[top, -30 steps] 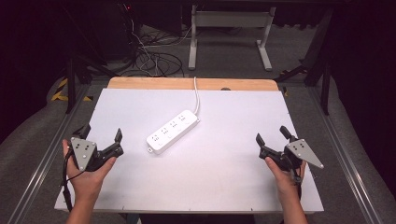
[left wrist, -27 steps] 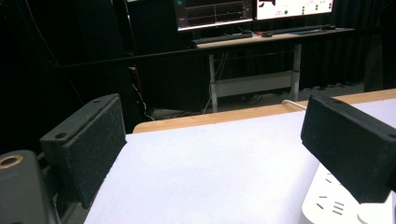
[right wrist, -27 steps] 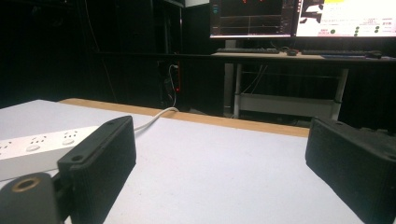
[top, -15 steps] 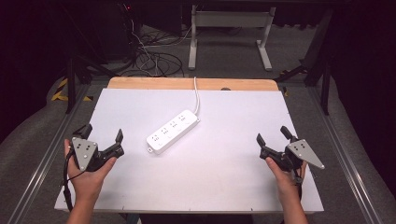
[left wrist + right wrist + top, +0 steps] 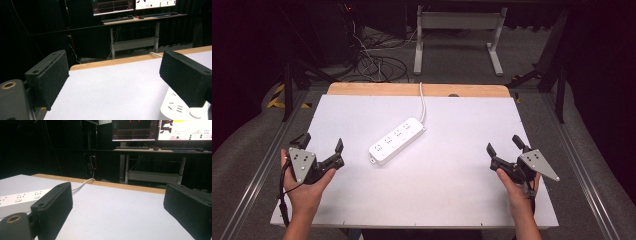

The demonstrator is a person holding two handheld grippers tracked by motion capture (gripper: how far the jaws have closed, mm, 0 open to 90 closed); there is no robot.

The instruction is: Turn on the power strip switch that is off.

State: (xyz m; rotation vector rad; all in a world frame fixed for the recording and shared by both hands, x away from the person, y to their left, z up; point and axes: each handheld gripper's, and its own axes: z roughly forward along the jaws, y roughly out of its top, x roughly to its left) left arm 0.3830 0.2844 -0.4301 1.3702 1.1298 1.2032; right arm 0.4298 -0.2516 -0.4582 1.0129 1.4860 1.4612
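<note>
A white power strip (image 5: 396, 140) lies diagonally near the middle of the table (image 5: 462, 200), its cord (image 5: 422, 102) running off the far edge. Nothing else lies on the white surface, so the strip is likely what the hands will go for.

To do the reach well, the closer left gripper (image 5: 323, 151) should probably come in across the strip's narrow width rather than along its length, low to the table, with the jaws kept spread until they straddle the body. The sockets face up, so a grip on the long side walls looks safest. The cord will drag if the strip is pulled toward the near edge, so some slack matters.

The left gripper is held at the near left edge, jaws spread wide and empty, pointing right and slightly far; the strip's near end (image 5: 185, 110) shows just behind its right jaw in the left gripper view. The right gripper (image 5: 506, 151) sits near the right edge, well apart from the strip, jaws likewise released and empty, aimed toward the far left. Both forearms enter from the near side.
</note>
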